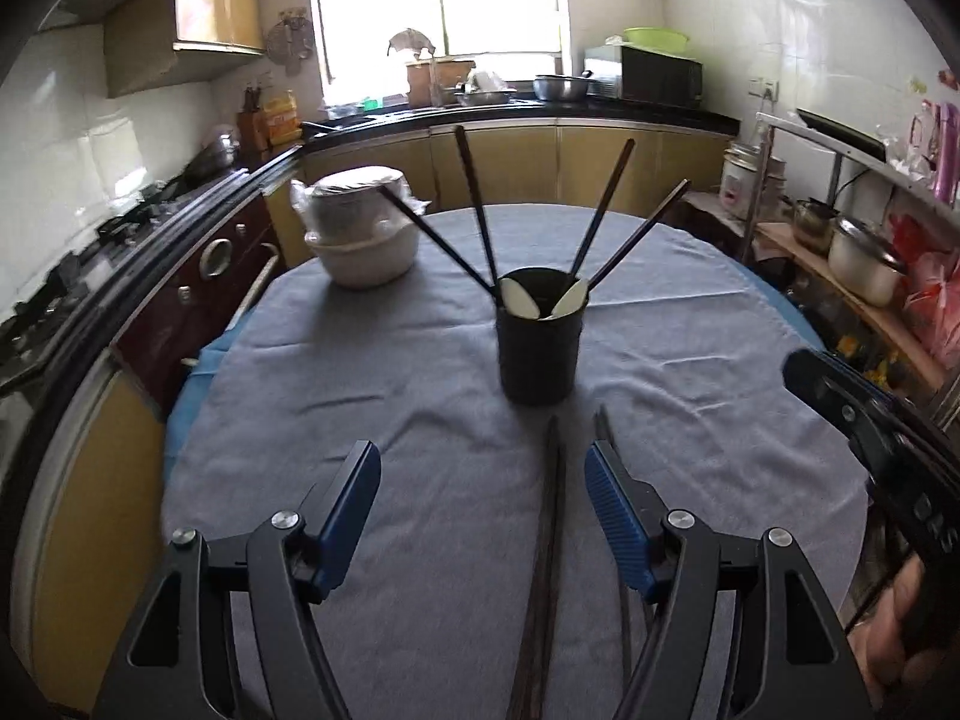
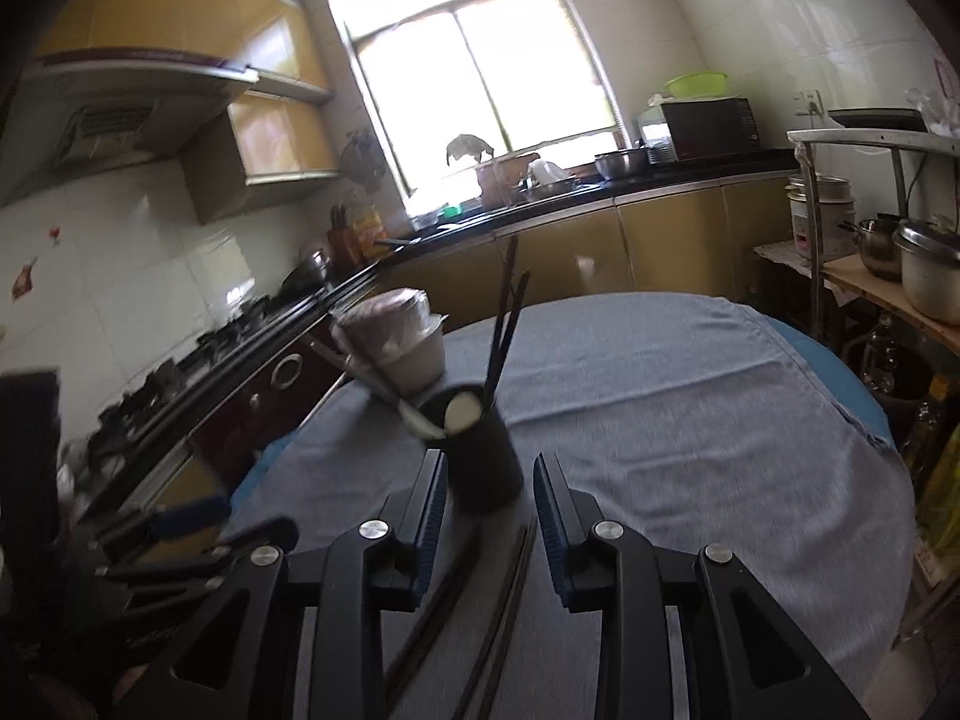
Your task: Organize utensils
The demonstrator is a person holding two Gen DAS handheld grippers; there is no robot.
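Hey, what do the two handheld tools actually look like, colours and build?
Both match: the left tool and right tool have matte black cut-out arms, round silver pivot bolts and ribbed blue finger pads. No cables or markings show. A bare hand appears at the edge of the left view.

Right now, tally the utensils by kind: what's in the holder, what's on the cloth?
Long dark-handled utensils standing in the black holder: 4
White spoons in the holder: 2
Chopsticks lying on the cloth: 3
Total: 9
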